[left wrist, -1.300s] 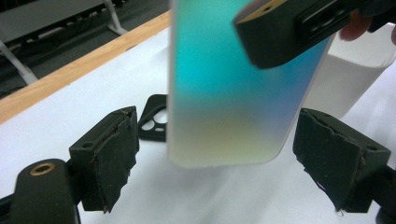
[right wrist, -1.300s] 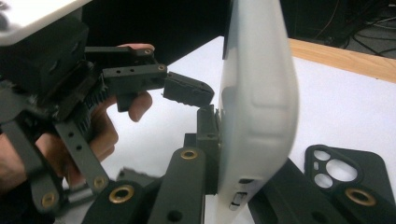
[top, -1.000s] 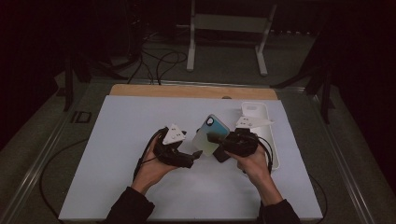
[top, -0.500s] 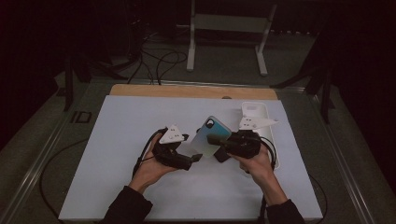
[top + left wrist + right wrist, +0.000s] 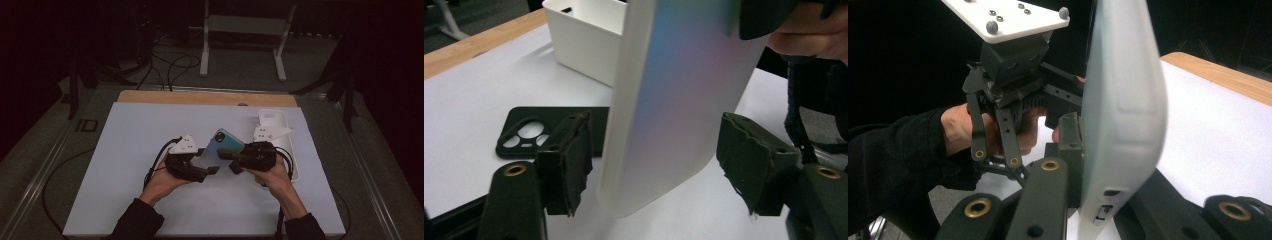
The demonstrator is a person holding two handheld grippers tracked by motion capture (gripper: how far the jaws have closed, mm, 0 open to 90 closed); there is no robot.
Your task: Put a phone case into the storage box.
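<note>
right gripper (image 5: 235, 161): clamped tight on the phone (image 5: 221, 150), holding it tilted up off the white mat (image 5: 125, 150).
left gripper (image 5: 207, 171): jaws have just been closing around the phone's lower end, gaps on both sides, pads not touching yet.
phone: in the air between the two grippers, black phone case (image 5: 546, 132) lying on the mat underneath, white bin (image 5: 589, 37) behind it.
risk: if the right lets go before the left bites, the phone could drop.
other risk: that back looks slick, so an off-centre pinch might let it swivel or slide.
</note>
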